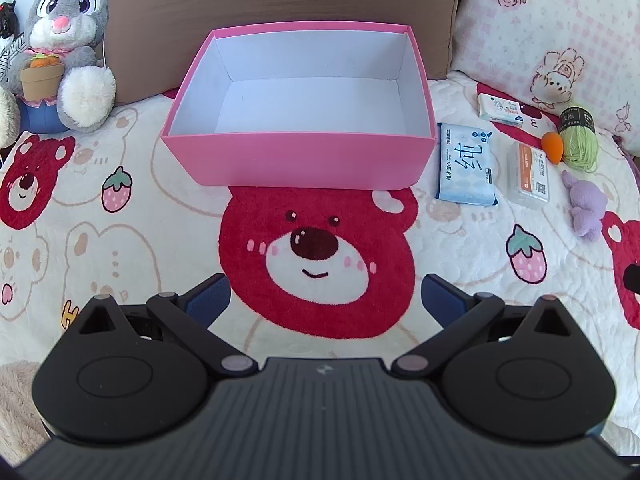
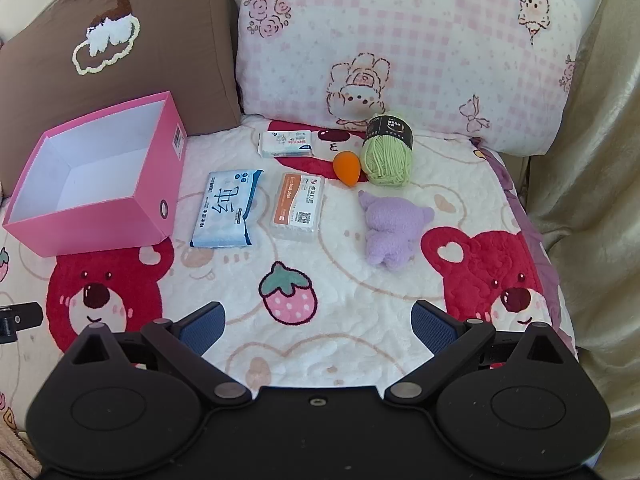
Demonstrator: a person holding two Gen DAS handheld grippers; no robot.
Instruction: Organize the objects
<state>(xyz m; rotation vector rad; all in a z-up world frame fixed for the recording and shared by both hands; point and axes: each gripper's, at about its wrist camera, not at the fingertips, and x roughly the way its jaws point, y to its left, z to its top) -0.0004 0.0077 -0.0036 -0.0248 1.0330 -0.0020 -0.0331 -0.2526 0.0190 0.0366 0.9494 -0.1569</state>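
An empty pink box (image 1: 298,160) (image 2: 92,232) with a white inside stands on the bear-print blanket. To its right lie a blue wipes pack (image 1: 466,166) (image 2: 228,210), a small white tissue pack (image 2: 286,143) (image 1: 500,109), a clear case with an orange label (image 2: 298,210) (image 1: 530,176), an orange egg-shaped sponge (image 2: 347,168) (image 1: 553,147), a green yarn ball (image 2: 387,156) (image 1: 580,142) and a purple plush (image 2: 390,228) (image 1: 585,210). My left gripper (image 1: 324,300) hovers open in front of the box, nothing between its fingers. My right gripper (image 2: 318,324) hovers open nearer than the row of items, holding nothing.
A brown cushion (image 1: 280,8) (image 2: 120,64) and a pink checked pillow (image 2: 400,40) (image 1: 560,32) lean at the back. A grey rabbit plush (image 1: 68,48) sits left of the box. A beige cover (image 2: 592,200) drapes the right side.
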